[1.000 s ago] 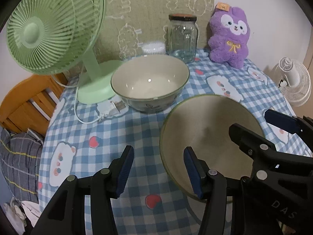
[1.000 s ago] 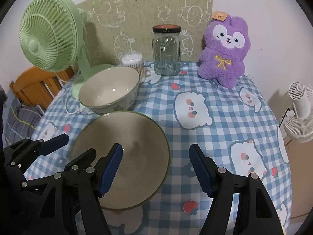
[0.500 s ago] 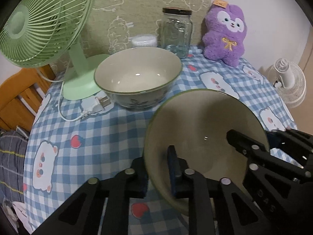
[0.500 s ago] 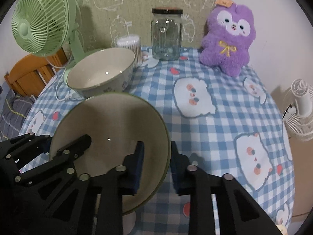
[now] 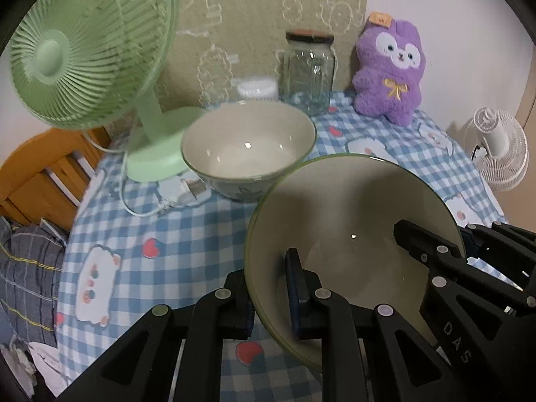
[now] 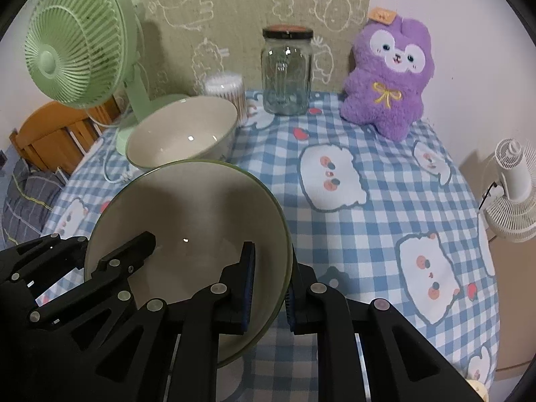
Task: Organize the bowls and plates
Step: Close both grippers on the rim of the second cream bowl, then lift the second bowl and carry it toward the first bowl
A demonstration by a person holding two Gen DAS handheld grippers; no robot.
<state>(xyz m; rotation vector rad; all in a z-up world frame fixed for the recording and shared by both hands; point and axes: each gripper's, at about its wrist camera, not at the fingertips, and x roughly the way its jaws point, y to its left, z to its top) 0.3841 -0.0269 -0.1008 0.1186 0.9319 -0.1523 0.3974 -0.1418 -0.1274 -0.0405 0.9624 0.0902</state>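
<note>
Nearest the cameras, the left hand-held gripper [image 5: 268, 294] is clamped on the left rim of the green-rimmed bowl [image 5: 351, 207], one pad inside the wall and one outside. The right hand-held gripper [image 6: 269, 296] has just been closing on the opposite rim and now pinches it the same way, the wall between its blue pads. The bowl sits between the two tools, tilted, cream inside, with its lower edge above the cloth at the front of the surface [image 6: 378, 174].

That surface is round and covered by a blue-and-white checked cloth printed with white bear faces and small red strawberries. Just beyond the held bowl stands a second bowl [image 6: 182, 134], upright on the cloth, with a leaf pattern on its outer wall. To its left is a green desk fan [image 5: 83, 50] on a round foot, with its white cord and plug [image 5: 187, 189] lying on the cloth beside the bowl.

At the back stand a tub of cotton swabs [image 6: 226, 92], a clear glass jar [image 6: 286, 73] with a dark lid, and a purple plush toy [image 6: 388, 73]. Behind them a beige panel with white cartoon outlines [image 6: 254, 10] leans on a pale wall. Off the left edge are a wooden chair back [image 5: 43, 171] and grey striped fabric [image 5: 26, 268]; off the right stands a small white fan [image 6: 512, 187].
</note>
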